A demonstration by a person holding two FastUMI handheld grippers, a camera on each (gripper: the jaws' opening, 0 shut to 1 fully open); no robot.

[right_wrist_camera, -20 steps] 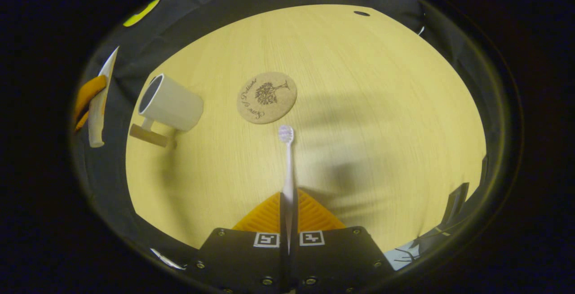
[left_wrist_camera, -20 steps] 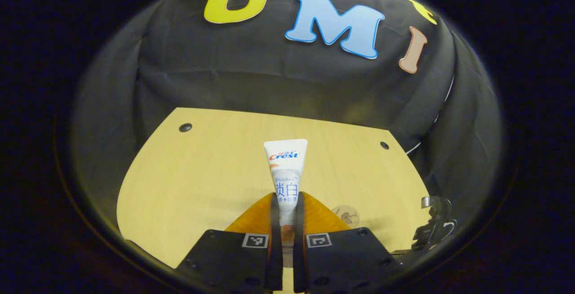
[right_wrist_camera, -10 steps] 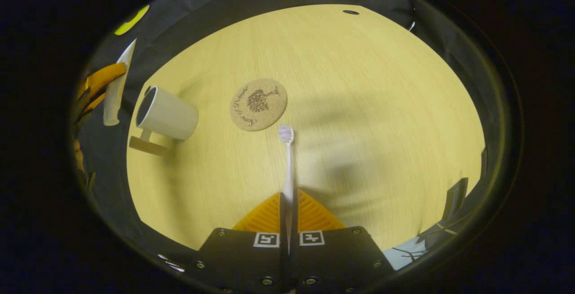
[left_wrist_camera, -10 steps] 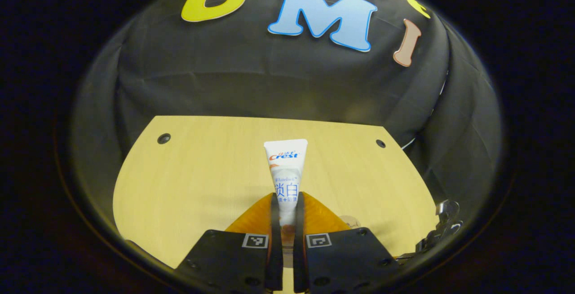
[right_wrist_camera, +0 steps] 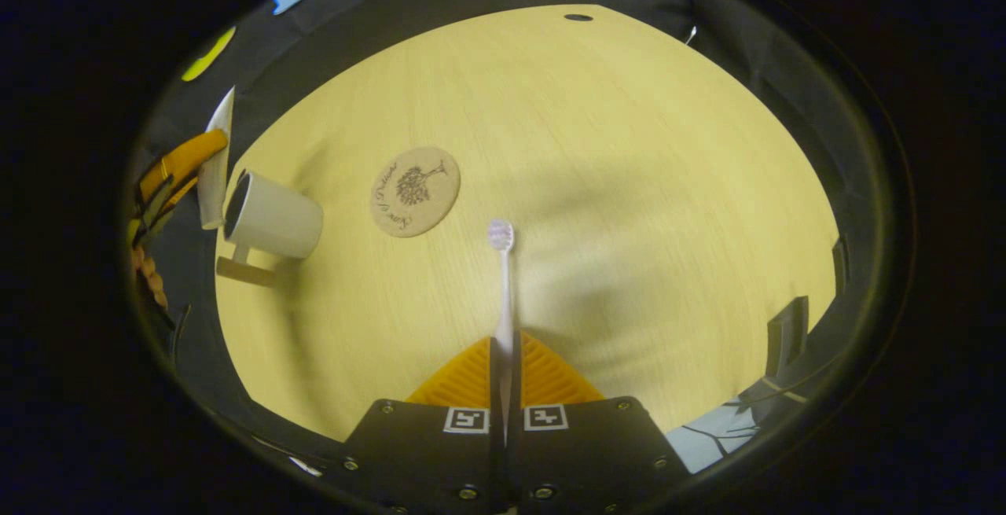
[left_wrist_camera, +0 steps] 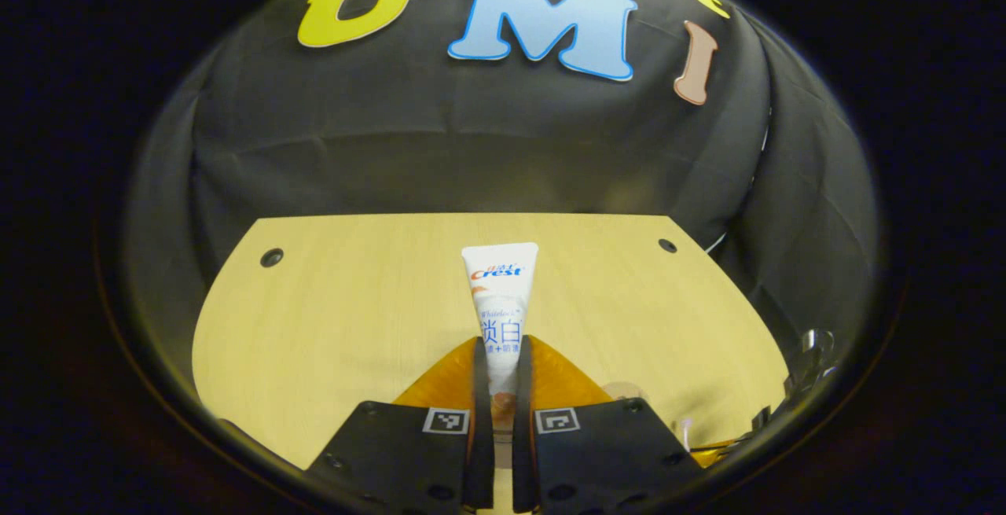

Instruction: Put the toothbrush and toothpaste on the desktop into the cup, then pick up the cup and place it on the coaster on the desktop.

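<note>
In the left gripper view my left gripper (left_wrist_camera: 501,351) is shut on a white toothpaste tube (left_wrist_camera: 501,299), which sticks forward above the desktop (left_wrist_camera: 354,303). In the right gripper view my right gripper (right_wrist_camera: 503,350) is shut on a thin white toothbrush (right_wrist_camera: 503,287), bristles forward. A white cup (right_wrist_camera: 271,216) with a wooden handle stands at the left of that view, and a round cork coaster (right_wrist_camera: 414,191) lies just right of it. The left gripper with the toothpaste tube (right_wrist_camera: 212,165) hangs above and to the left of the cup.
The light wooden desktop (right_wrist_camera: 629,185) has small dark holes (left_wrist_camera: 271,257) near its far corners. Black cloth walls close in behind and beside it. The right gripper's dark hardware (left_wrist_camera: 809,350) shows at the right rim of the left gripper view.
The right gripper has swung right and back, so cup and coaster slid left in its view. The left gripper has drifted closer above the cup, tube still held.
</note>
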